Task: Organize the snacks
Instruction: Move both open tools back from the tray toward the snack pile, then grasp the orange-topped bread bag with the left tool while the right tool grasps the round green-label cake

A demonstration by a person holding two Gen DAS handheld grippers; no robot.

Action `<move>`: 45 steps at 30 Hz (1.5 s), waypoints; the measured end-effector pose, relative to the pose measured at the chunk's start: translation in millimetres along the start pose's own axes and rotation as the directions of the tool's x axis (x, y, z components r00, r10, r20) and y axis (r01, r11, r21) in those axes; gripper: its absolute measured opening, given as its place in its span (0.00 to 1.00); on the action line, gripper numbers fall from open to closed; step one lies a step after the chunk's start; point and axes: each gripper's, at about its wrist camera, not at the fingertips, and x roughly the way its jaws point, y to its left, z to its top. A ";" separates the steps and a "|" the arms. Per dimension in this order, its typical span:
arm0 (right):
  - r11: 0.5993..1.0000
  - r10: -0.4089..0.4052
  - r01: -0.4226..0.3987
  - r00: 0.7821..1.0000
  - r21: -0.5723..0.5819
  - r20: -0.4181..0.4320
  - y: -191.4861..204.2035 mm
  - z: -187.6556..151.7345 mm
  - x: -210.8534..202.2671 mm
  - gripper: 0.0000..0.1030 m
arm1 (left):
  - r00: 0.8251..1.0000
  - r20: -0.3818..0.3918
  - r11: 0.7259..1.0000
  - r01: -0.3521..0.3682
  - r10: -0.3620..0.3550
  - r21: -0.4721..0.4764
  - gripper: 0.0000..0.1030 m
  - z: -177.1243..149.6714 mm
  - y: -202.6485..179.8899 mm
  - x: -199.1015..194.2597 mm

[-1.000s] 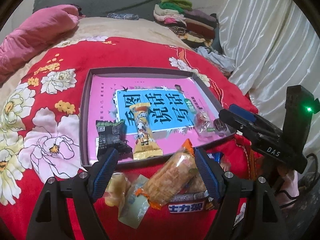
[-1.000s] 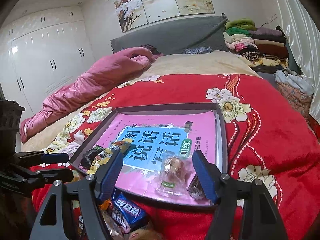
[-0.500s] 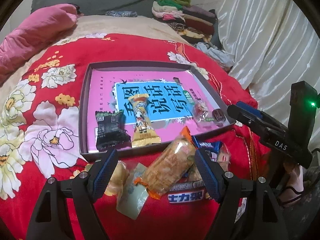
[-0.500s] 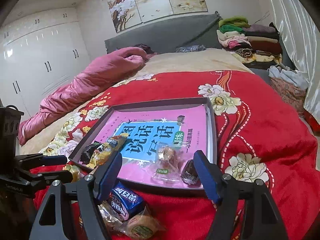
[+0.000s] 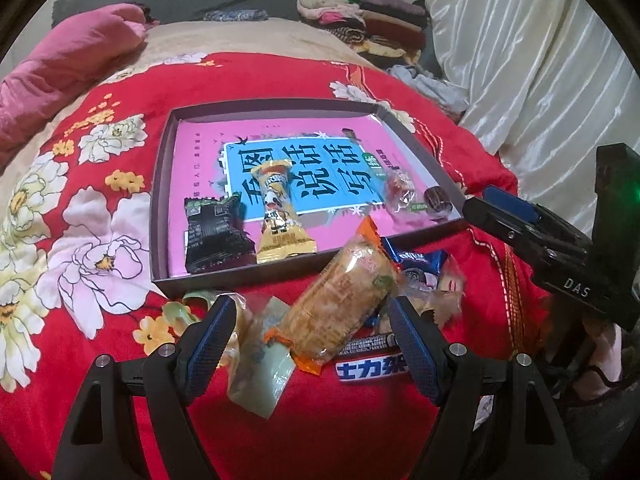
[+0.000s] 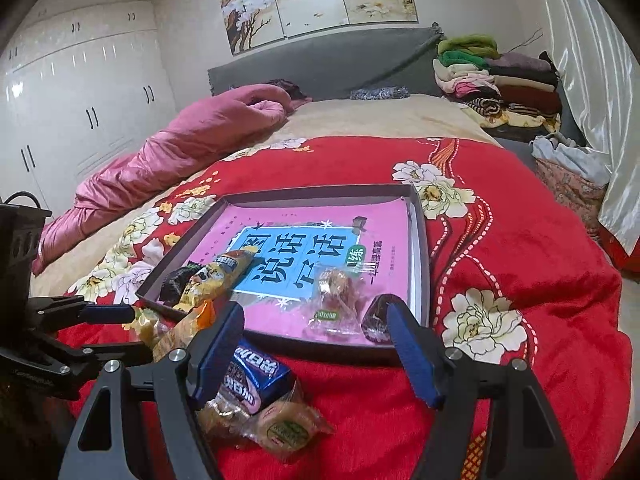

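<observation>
A dark shallow box [image 5: 160, 184] with a pink book as its floor lies on the red floral blanket. In it lie a black packet [image 5: 214, 236], a yellow packet [image 5: 278, 216], a clear-wrapped candy [image 5: 400, 196] and a dark round sweet [image 5: 438, 202]. In front of the box is a pile of loose snacks: an orange-wrapped cake [image 5: 344, 300], a blue Oreo pack [image 6: 256, 376], a pale green packet [image 5: 262, 376]. My left gripper [image 5: 310, 344] is open around the orange cake. My right gripper [image 6: 316, 360] is open and empty over the box's near rim [image 6: 328, 346].
A pink quilt [image 6: 180, 144] lies at the far left of the bed. Folded clothes [image 6: 496, 80] are stacked at the headboard on the right. White curtains [image 5: 540, 72] hang on the right. The other gripper's body [image 5: 560, 248] shows at the right of the left wrist view.
Both grippers have drawn back toward me and away from the box. The snack pile now sits further forward between the fingers. Nothing was taken hold of.
</observation>
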 end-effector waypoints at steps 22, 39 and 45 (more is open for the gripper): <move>0.996 -0.083 0.084 0.992 0.001 -0.099 -0.8 -25.4 -15.0 0.72 | 0.997 -0.077 0.999 -0.013 0.016 0.041 0.78 -5.1 -6.2 12.1; 0.970 -0.151 0.105 0.968 -0.221 -0.202 34.0 -45.3 -4.6 0.72 | 0.996 -0.084 0.999 -0.005 0.008 0.037 0.78 -5.0 -3.9 14.9; 0.968 -0.166 0.110 0.953 -0.224 -0.253 31.7 -50.2 6.8 0.72 | 0.996 -0.088 0.999 -0.010 0.015 0.047 0.78 -4.0 -6.0 18.2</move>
